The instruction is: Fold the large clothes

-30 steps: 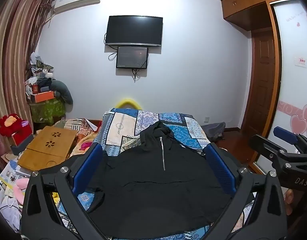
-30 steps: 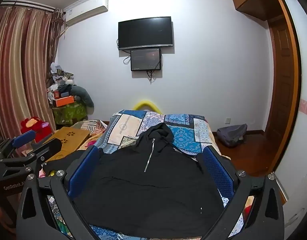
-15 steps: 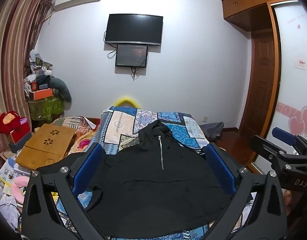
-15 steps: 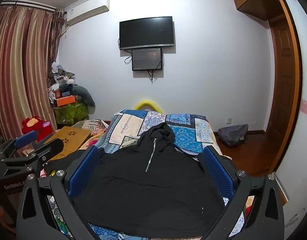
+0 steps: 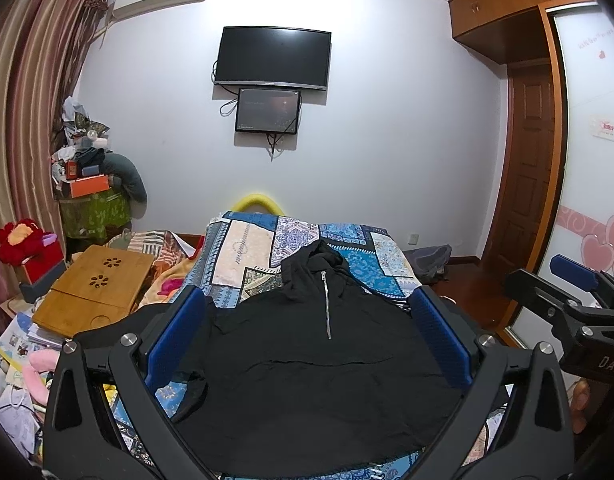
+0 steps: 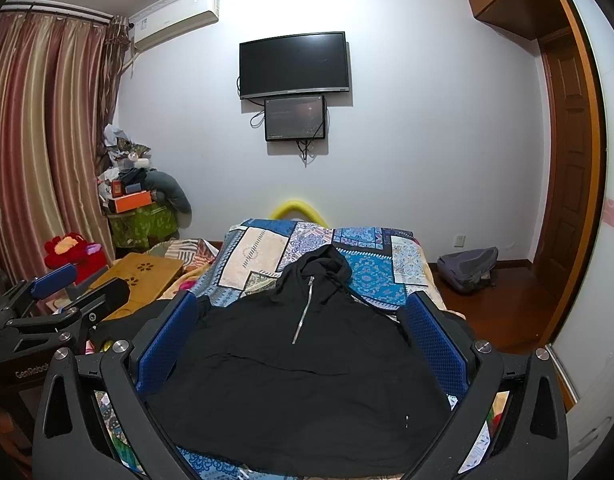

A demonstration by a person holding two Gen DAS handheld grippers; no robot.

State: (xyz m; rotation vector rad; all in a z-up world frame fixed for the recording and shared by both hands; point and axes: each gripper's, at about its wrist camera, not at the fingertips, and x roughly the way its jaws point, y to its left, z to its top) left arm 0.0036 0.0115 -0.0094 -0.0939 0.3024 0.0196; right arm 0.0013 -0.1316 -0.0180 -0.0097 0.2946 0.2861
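A black zip hoodie point(image 5: 315, 376) lies spread flat, front up, on a bed with a blue patchwork cover point(image 5: 251, 248), hood toward the far wall; it also shows in the right wrist view point(image 6: 299, 376). My left gripper point(image 5: 307, 304) is open and empty, held above the hoodie's near part. My right gripper point(image 6: 303, 304) is open and empty above it too. Each gripper shows at the edge of the other's view: the right gripper point(image 5: 571, 292), the left gripper point(image 6: 63, 292). One sleeve hangs off the bed's left side point(image 5: 107, 328).
A wooden lap table point(image 5: 95, 292) and loose clutter lie left of the bed. A red plush point(image 5: 23, 236) and a piled stand point(image 5: 95, 200) are by the curtain. A grey backpack point(image 6: 467, 268) lies on the floor near the door point(image 6: 567, 184).
Both grippers have lifted and tilted up slightly; the bed and hoodie sit a little lower in view. The hoodie has not moved.
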